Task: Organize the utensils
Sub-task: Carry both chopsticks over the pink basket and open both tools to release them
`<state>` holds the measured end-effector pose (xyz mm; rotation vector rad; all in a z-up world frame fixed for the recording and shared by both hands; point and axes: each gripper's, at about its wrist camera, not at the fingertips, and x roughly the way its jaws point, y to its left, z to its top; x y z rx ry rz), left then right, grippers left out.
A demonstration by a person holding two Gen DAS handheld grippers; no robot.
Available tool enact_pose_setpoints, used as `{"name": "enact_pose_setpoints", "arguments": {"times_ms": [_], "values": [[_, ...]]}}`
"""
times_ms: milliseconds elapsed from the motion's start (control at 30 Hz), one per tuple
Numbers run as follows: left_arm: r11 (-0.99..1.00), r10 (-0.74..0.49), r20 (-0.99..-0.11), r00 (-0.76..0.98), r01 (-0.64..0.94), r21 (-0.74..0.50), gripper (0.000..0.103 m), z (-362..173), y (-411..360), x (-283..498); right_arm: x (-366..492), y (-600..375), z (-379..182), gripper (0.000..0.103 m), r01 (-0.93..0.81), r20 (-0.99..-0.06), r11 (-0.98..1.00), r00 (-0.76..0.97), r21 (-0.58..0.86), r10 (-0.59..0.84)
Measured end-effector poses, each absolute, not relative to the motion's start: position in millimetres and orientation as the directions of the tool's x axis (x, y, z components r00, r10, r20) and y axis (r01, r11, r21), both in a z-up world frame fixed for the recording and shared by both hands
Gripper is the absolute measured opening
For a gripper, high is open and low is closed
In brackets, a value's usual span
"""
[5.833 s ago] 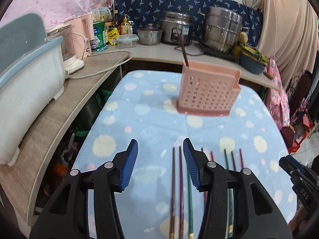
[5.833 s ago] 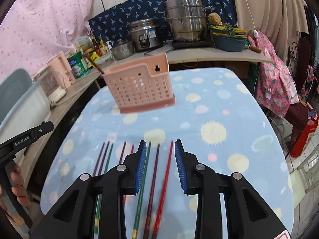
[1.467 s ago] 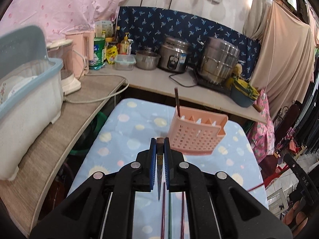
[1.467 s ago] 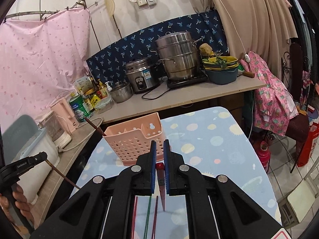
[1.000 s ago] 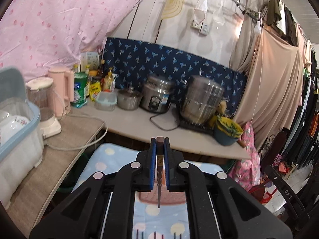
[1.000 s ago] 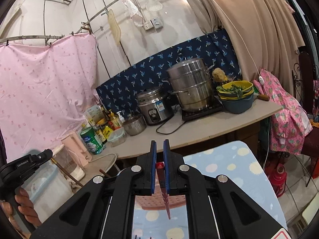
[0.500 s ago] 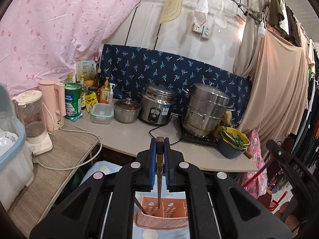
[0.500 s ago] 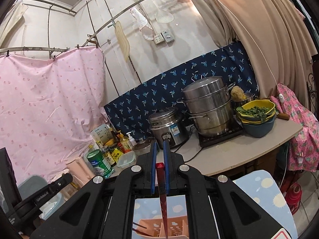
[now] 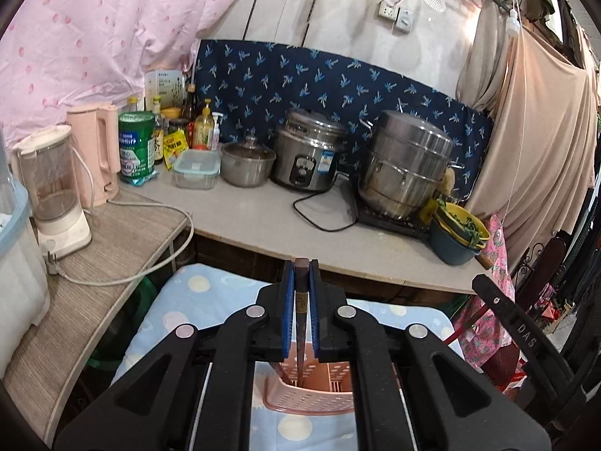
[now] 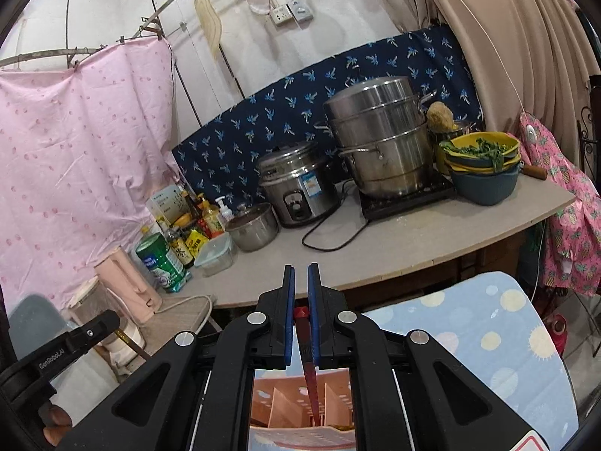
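Observation:
My left gripper [image 9: 301,293] is shut on a dark brown chopstick [image 9: 301,334] that hangs upright, its tip down inside the pink perforated utensil holder [image 9: 311,398] on the blue dotted table. My right gripper [image 10: 301,300] is shut on a red chopstick [image 10: 310,379] that points down into a compartment of the same pink holder [image 10: 296,406], seen from above. The other gripper's black body shows at the right of the left wrist view [image 9: 526,342] and at the left of the right wrist view [image 10: 64,349].
A grey counter [image 9: 263,221] behind the table holds a rice cooker [image 9: 308,161], a steel steamer pot [image 9: 405,165], a small pot, bottles, a green can and stacked bowls [image 9: 458,233]. A blender [image 9: 52,191] and pink kettle [image 9: 97,150] stand on the left shelf.
Both grippers have come lower over the pink holder, and both chopstick tips now sit deeper in it. Both stay shut on their chopsticks.

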<state>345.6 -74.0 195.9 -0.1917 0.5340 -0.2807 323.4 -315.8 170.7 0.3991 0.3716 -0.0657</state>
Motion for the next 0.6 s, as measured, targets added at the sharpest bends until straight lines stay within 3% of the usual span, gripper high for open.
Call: {"name": "enact_pose_setpoints", "arguments": {"times_ms": [100, 167, 233, 300, 600], "values": [[0.945, -0.308, -0.491, 0.815, 0.202, -0.258, 0.008, 190, -73, 349, 324, -315, 163, 0.008, 0.145, -0.385, 0.923, 0.923, 0.355, 0.003], [0.947, -0.301, -0.496, 0.814, 0.197, -0.253, 0.01, 188, -74, 349, 320, -314, 162, 0.014, 0.15, -0.383, 0.923, 0.924, 0.354, -0.003], [0.948, -0.3, -0.501, 0.812, 0.194, -0.253, 0.027, 188, -73, 348, 316, -316, 162, 0.019, 0.151, -0.381, 0.921, 0.925, 0.36, -0.003], [0.949, -0.293, -0.492, 0.82, 0.189, -0.251, 0.033, 190, -71, 344, 310, -317, 163, 0.025, 0.154, -0.375, 0.919, 0.927, 0.364, -0.007], [0.951, -0.294, -0.489, 0.821, 0.199, -0.236, 0.034, 195, -66, 323, 277, -309, 168, 0.029, 0.143, -0.376, 0.93, 0.927, 0.338, -0.005]]}}
